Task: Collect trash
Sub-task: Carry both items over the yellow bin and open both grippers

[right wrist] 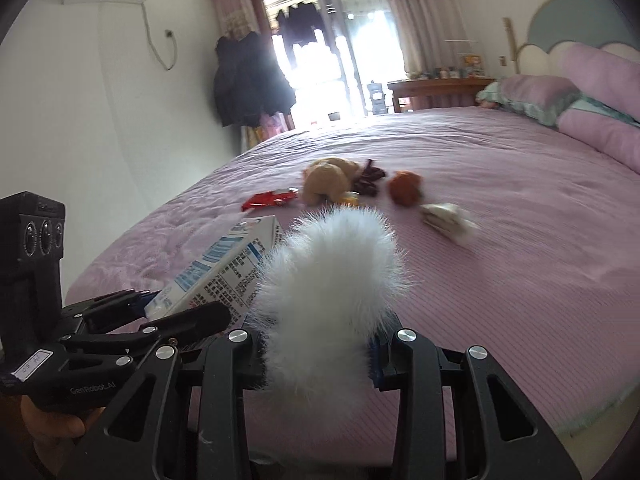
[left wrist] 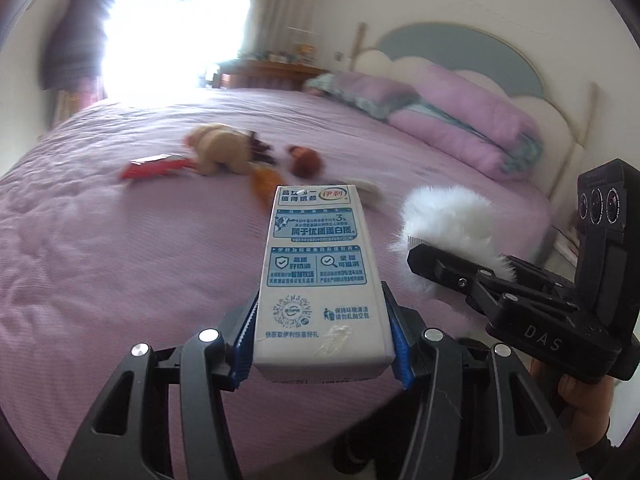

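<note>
My left gripper [left wrist: 322,344] is shut on a white and blue milk carton [left wrist: 318,276], held above the purple bed; the carton also shows in the right wrist view [right wrist: 224,264]. My right gripper [right wrist: 320,354] is shut on a white fluffy thing [right wrist: 328,280], also in the left wrist view [left wrist: 448,224], just right of the carton. On the bed beyond lie a red wrapper [left wrist: 154,168] [right wrist: 270,199], an orange wrapper [left wrist: 264,182], a dark crumpled wrapper [right wrist: 368,180] and a crumpled white paper [right wrist: 446,218].
A tan plush toy [right wrist: 328,180] and a brown round plush [right wrist: 405,186] lie mid-bed. Purple pillows [left wrist: 460,120] and a headboard are at right. A wooden desk [right wrist: 436,90], hung dark coats [right wrist: 248,80] and a bright balcony door stand beyond the bed [right wrist: 500,240].
</note>
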A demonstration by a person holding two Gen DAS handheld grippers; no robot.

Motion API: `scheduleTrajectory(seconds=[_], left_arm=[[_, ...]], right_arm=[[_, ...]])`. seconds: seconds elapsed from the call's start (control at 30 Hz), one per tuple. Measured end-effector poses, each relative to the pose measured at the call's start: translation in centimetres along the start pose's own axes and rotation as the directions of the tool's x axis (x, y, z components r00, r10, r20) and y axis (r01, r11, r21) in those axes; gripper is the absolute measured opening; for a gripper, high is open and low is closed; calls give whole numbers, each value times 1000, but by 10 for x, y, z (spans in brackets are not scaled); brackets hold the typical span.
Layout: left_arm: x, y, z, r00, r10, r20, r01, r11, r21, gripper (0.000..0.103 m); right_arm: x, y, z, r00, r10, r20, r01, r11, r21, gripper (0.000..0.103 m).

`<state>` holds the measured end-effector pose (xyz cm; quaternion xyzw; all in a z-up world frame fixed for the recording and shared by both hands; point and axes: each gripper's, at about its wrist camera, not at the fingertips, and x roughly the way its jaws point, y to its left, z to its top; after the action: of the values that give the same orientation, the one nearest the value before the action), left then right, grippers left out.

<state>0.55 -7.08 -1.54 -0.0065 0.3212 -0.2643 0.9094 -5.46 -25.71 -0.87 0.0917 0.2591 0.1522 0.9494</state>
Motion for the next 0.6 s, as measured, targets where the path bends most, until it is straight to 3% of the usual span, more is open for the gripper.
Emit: scheduleTrajectory(seconds=[0.13,0.3,0.43,0.6], left_arm=[[20,-48,-13,993,-99,-63,103,992,66,54],[46,-116,-32,964,-217,-151,239,960,145,54],[67,-165,-46,932,-286,-223,329,926,187,54],[96,-222,-68,869,-364,-337,450,864,227,54]], right_arm=[[-46,-40,-27,993,-115,-6,115,991,69,33],[-104,-90,-61,961,-274,-29,275,947,167,34],[-143,-123,-88,930,-363,-63,367,898,244,34],[-178,-156,-121,890,-438,-128,455,830,323,34]])
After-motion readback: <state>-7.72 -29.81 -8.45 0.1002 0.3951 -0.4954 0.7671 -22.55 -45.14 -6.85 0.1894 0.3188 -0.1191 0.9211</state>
